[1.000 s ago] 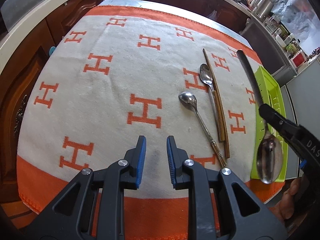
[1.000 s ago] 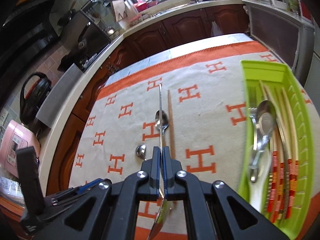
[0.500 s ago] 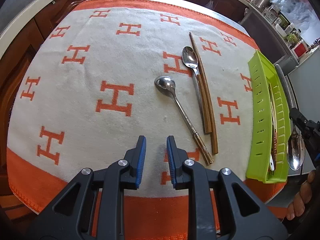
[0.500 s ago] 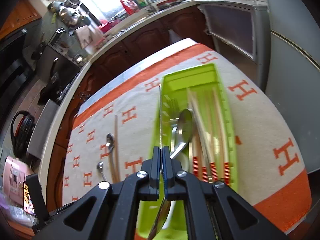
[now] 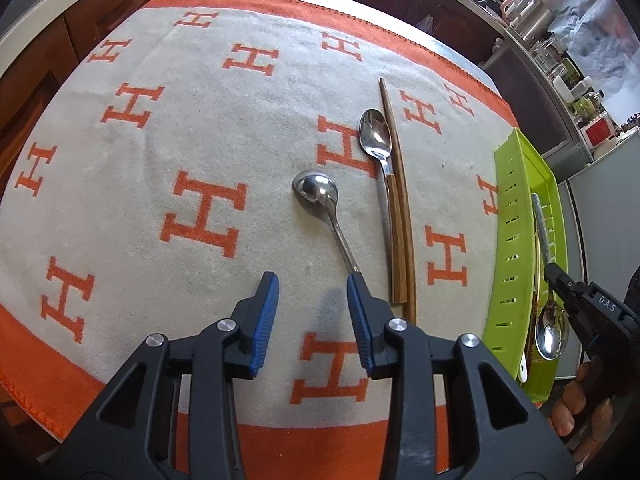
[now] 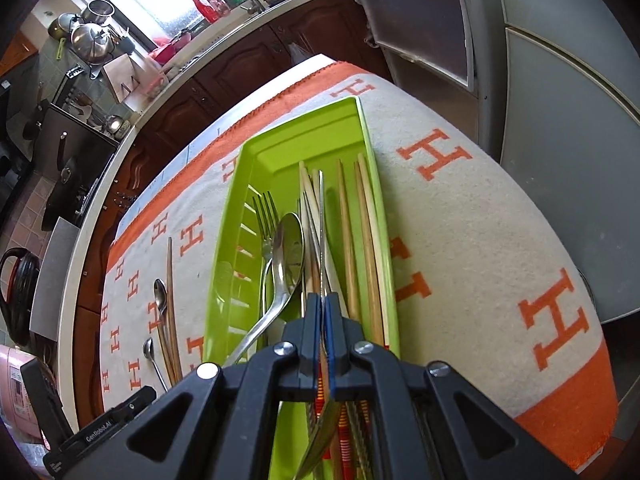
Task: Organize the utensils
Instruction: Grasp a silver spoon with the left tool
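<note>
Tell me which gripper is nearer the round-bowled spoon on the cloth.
Left. The left gripper hovers at the round-bowled spoon handle's end; the right gripper is over the green tray.

On the cloth point(image 5: 200, 128), round-bowled spoon point(image 5: 320, 204) left of long spoon point(image 5: 378, 148); brown chopsticks point(image 5: 400, 216) touching the long spoon's right side; tray point(image 5: 510, 208) further right at the cloth's edge; in the tray, fork point(image 6: 266, 220) leftmost, large spoon point(image 6: 286, 264) beside it, pale chopsticks point(image 6: 366, 232) along the right wall.

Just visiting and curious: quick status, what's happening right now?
Right hand-held gripper shut on spoon over green tray. Left hand-held gripper opening, empty, by round spoon. Nothing blocking.
</note>
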Available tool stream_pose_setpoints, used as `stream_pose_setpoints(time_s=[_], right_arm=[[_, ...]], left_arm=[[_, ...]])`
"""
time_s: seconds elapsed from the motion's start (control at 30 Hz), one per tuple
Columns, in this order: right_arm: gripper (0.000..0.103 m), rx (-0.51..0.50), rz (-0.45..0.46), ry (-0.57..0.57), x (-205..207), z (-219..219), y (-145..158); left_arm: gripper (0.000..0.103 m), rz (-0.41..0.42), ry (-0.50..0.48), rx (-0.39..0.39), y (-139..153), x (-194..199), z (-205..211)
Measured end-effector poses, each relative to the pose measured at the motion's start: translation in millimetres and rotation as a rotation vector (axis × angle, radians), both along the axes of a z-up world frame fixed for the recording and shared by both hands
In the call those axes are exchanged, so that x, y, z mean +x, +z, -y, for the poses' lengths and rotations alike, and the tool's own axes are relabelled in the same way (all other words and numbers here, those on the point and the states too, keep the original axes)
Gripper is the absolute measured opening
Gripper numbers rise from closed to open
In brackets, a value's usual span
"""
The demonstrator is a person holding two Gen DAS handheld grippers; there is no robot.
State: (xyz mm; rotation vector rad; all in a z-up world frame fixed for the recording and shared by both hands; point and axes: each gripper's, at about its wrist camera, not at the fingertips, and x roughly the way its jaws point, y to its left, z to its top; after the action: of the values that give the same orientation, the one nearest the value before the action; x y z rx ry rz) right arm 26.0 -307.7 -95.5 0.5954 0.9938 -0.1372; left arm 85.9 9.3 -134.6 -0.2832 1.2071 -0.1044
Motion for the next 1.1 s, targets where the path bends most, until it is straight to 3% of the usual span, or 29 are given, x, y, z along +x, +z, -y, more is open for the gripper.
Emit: stream_pose_setpoints(time_s=[0.2,0.7,0.87,0.93,1.0,1.1], right_arm=[[0.006,-0.048,0.052,0.007,0.5,-5.6,10.5],[0.006,-0.044,0.112,0.040,-3.8,-17.6,17.5],[0.006,-0.056,0.121,0.053,-2.9,-22.2,18.9],[0.006,-0.063,0.120,0.058,-2.1,-25.6,18.8],[0.006,-0.068,0.116,0.065,-1.8,-26.8,18.0],[0.006,-0.073,0.115,0.070,-1.9,-28.6,17.5]], left_arm=[[0.032,0.018,0.030,-0.040,-2.0,15.2,-3.3],[0.032,0.141,0.047,-0.142,-9.6,32.1,-3.0],[0.032,0.174,0.038,-0.117,-10.1,35.3,6.0],[0.029,0.186,0.036,-0.105,-10.5,36.4,10.7],[0.019,0.190,0.029,-0.097,-11.9,37.2,15.3],[0.014,0.203,0.023,-0.084,-13.2,39.2,21.4]])
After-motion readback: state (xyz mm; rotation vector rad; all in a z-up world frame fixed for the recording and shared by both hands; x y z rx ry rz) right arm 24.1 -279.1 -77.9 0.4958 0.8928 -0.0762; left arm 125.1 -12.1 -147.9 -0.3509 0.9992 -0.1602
